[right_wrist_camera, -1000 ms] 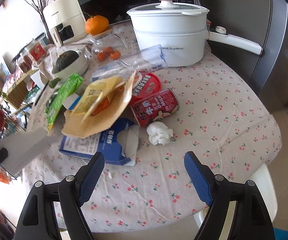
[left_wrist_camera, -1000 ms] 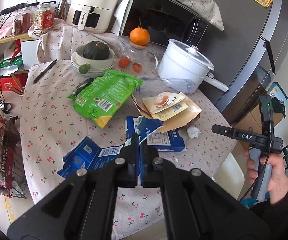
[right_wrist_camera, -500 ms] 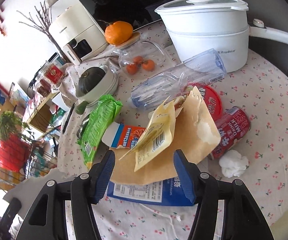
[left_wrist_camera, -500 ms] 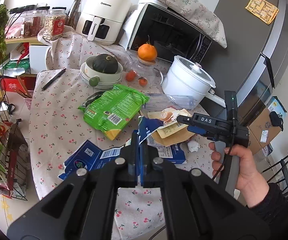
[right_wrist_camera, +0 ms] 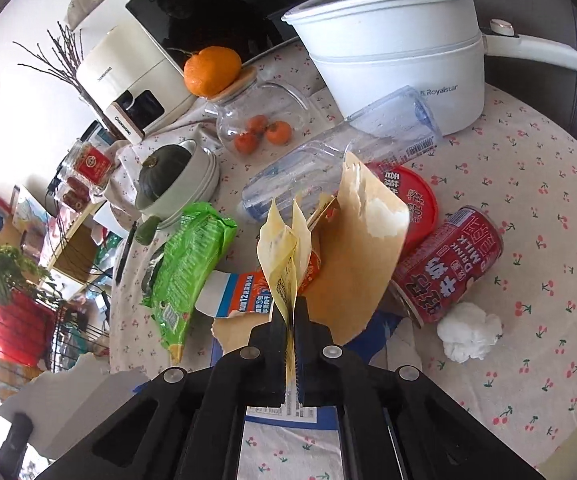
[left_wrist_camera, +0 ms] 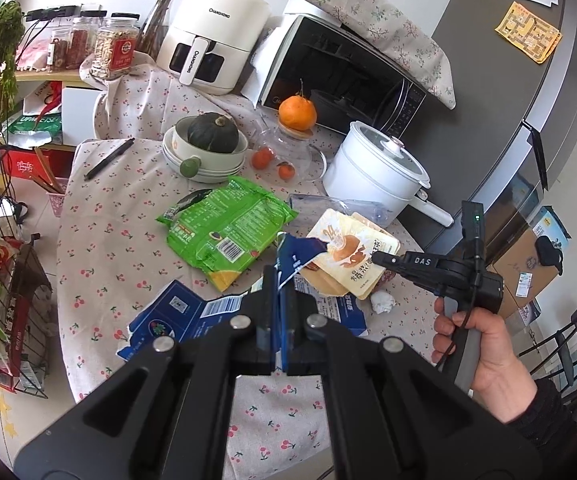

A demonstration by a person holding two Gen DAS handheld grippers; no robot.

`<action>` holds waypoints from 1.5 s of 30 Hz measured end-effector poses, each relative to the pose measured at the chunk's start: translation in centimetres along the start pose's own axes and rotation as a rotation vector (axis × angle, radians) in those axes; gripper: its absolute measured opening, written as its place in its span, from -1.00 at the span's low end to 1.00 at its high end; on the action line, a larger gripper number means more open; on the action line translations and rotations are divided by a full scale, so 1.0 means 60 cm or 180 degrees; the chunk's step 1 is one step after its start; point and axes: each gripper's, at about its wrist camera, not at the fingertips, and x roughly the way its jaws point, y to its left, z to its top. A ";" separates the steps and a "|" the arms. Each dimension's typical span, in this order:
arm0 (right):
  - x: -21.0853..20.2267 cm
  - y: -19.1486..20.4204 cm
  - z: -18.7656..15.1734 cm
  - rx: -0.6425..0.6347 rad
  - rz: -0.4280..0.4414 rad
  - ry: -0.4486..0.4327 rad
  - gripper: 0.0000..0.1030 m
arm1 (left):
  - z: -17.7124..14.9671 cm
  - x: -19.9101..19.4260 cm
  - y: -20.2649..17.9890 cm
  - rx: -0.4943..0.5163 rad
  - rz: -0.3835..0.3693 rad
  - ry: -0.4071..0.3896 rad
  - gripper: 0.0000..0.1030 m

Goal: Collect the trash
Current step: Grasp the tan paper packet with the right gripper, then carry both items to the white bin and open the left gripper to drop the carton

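Observation:
My left gripper (left_wrist_camera: 278, 300) is shut on the torn flap of a blue carton (left_wrist_camera: 300, 254), which hangs just above the cherry-print table (left_wrist_camera: 100, 248). More blue carton (left_wrist_camera: 176, 312) lies flat below it. My right gripper (right_wrist_camera: 291, 314) is shut on the lower edge of a cream snack pouch (right_wrist_camera: 284, 248), which stands up between the jaws. In the left wrist view the same right gripper (left_wrist_camera: 376, 258) pinches that pouch (left_wrist_camera: 348, 252). A brown paper bag (right_wrist_camera: 360, 256), a red milk can (right_wrist_camera: 452, 264) and a white tissue ball (right_wrist_camera: 468, 332) lie close by.
A green wrapper (left_wrist_camera: 224, 232), a clear plastic bottle (right_wrist_camera: 340, 160), a red lid (right_wrist_camera: 412, 200) and an orange-and-white carton (right_wrist_camera: 244, 292) litter the table. Behind stand a white pot (left_wrist_camera: 376, 172), a glass jar (left_wrist_camera: 284, 156), a bowl with a squash (left_wrist_camera: 208, 140), a microwave and an air fryer.
The right gripper moved in over the pile from the table's edge and closed its wide-open jaws on the cream pouch. The left gripper stayed shut on the blue carton flap and barely moved.

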 end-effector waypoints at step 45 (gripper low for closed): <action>-0.442 -0.450 -0.191 0.0482 -0.1182 -0.0231 -0.94 | -0.172 0.159 -0.513 0.1287 -0.1835 0.0910 -0.98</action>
